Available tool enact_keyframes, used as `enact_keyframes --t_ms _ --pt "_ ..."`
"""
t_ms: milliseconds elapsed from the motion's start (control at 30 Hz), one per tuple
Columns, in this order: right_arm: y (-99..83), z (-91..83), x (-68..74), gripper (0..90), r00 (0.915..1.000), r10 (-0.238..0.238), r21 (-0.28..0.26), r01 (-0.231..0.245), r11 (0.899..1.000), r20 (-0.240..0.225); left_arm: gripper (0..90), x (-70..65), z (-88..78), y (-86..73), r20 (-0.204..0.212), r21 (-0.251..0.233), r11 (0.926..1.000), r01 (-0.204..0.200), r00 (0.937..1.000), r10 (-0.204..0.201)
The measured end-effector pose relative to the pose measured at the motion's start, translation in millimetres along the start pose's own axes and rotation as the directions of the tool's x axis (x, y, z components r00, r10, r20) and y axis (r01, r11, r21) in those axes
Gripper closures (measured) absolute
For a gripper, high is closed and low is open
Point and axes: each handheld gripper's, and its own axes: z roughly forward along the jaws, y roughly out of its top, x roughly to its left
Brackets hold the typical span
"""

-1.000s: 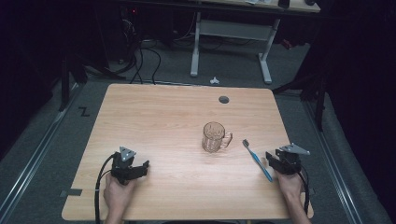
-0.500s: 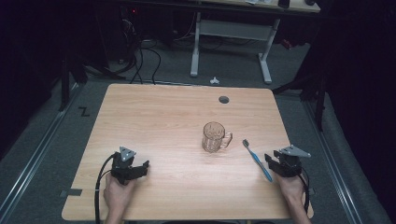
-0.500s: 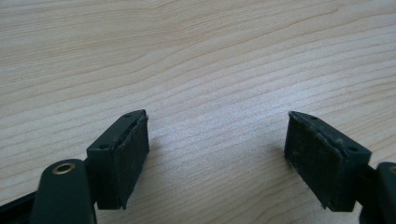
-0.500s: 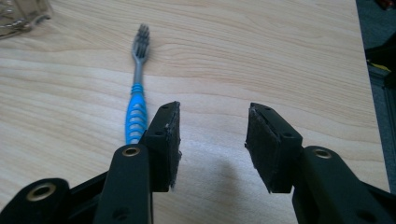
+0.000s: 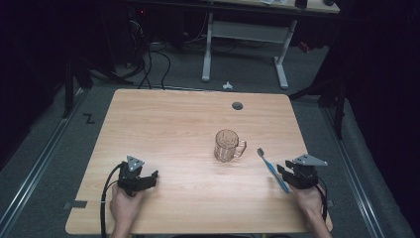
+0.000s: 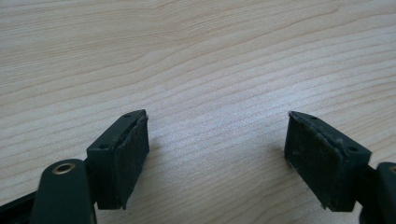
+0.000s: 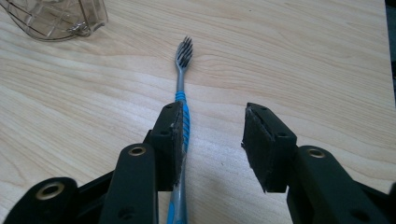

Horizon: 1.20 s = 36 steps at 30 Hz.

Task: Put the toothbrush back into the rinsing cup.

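Your right hand-held gripper (image 7: 212, 140) is hovering over the one toothbrush (image 7: 182, 100), which is lying flat on the tabletop (image 5: 173, 129) near its right edge. Its long axis is running from the handle under your jaws out to the bristle head, which is pointing away from you and slightly toward the mug. The jaws have just been closing; they are standing apart with the blue-and-grey handle between them, right against the left pad, while the right pad is staying clear of it. One clear mug (image 5: 228, 145) is standing upright just left of the brush head, apart from it, handle turned toward the brush, nothing inside it. Your left hand-held gripper (image 6: 217, 144) is resting spread wide over bare wood.
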Motion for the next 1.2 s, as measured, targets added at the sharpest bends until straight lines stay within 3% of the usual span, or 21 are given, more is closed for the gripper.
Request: enact_keyframes --t_ms 567,967,1200 --pt "17.7 3.0 3.9 64.9 0.9983 -0.032 0.058 0.035 0.998 -0.049 22.4 -0.1 0.0 0.0 -0.001 0.001 1.0000 -0.001 1.0000 0.001" --pt "35.7 16.7 6.3 66.3 0.9946 -0.067 0.162 0.079 0.984 -0.079 22.4 -0.2 0.1 0.0 -0.001 0.000 1.0000 -0.001 1.0000 0.001" --pt "45.7 18.1 7.2 68.8 0.9929 -0.085 0.182 0.099 0.978 -0.083 22.3 -0.1 0.1 0.0 0.000 0.000 1.0000 -0.001 1.0000 0.001"
